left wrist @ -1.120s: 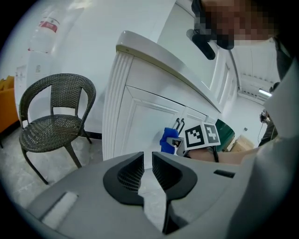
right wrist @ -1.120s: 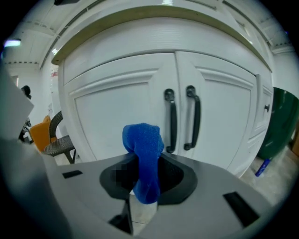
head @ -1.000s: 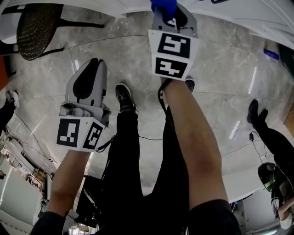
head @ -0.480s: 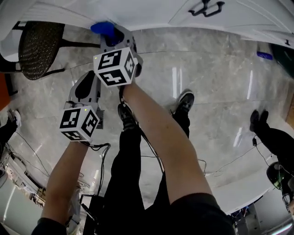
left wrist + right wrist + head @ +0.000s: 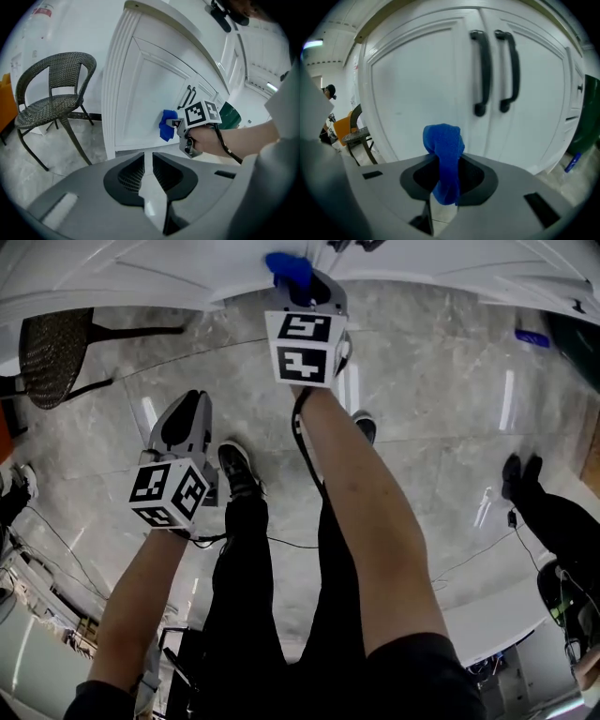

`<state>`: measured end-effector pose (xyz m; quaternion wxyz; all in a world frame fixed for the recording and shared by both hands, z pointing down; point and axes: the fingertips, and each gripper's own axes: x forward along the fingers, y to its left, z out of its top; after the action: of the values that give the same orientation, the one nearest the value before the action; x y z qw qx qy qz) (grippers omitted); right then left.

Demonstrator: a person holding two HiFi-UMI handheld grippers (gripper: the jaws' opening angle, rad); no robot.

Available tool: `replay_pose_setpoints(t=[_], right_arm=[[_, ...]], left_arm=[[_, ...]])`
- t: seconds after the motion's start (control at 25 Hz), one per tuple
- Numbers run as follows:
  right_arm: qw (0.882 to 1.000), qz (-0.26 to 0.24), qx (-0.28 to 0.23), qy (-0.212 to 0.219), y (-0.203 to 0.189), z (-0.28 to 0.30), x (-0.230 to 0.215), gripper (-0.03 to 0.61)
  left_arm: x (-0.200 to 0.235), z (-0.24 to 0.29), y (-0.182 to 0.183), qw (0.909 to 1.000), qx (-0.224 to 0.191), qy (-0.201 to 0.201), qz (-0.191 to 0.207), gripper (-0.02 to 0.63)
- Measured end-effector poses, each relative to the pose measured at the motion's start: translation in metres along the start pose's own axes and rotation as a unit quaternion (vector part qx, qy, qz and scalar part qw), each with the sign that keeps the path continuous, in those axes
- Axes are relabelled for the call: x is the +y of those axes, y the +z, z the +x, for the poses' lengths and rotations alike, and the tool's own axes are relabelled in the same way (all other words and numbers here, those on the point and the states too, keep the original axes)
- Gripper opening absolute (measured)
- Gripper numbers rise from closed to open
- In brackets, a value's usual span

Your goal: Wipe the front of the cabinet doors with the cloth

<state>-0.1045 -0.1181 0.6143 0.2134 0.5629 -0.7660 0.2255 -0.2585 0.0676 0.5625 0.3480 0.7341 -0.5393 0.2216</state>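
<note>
- Right now the right gripper is reached far forward on a bare, nearly straight forearm, and its marker cube faces up at the head camera.
- Its fingers are closed on a bunched blue cloth. The cloth stands up between them and also hangs down inside the grip.
- Seen from the left gripper view, the cloth sits low on the white cabinet door and appears to touch its front. It is below and to the left of the two black handles.
- In the right gripper view those handles run upright, side by side, on either side of the seam between the two doors. The cloth is in front of the left-hand door panel.
- Meanwhile the left gripper is held lower and further back on a bent arm, well apart from the cabinet and over the grey marble floor.
- Its fingers are drawn together with only a thin slit between them, and they hold nothing.
- The person's legs in black trousers show between the two arms.
- A dark wicker chair stands on the floor beside the cabinet's left end.
</note>
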Motion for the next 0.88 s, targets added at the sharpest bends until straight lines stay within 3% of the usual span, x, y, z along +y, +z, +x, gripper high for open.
replay_pose_setpoints(t=[0.2,0.44,0.6,0.76,0.88], right_arm=[[0.999,0.023,0.009,-0.033,-0.005,-0.008,-0.069,0.087],[0.999,0.029,0.021,-0.038,-0.016,-0.013,-0.087,0.087],[0.999,0.039,0.005,0.004,-0.019,-0.008,-0.038,0.087],[0.996,0.024,-0.006,0.082,-0.018,0.006,0.058,0.087],[0.993,0.01,-0.007,0.116,-0.018,0.019,0.124,0.087]], left_arm=[[-0.038,0.025,0.007,0.9999,-0.003,-0.016,0.001,0.057],[-0.052,0.043,0.027,0.9994,-0.019,-0.029,-0.01,0.057],[-0.035,0.035,0.027,0.9991,-0.024,-0.028,-0.02,0.057],[0.001,0.009,0.017,0.9989,-0.023,-0.015,-0.037,0.057],[0.032,-0.006,0.003,0.9994,-0.008,-0.003,-0.034,0.057]])
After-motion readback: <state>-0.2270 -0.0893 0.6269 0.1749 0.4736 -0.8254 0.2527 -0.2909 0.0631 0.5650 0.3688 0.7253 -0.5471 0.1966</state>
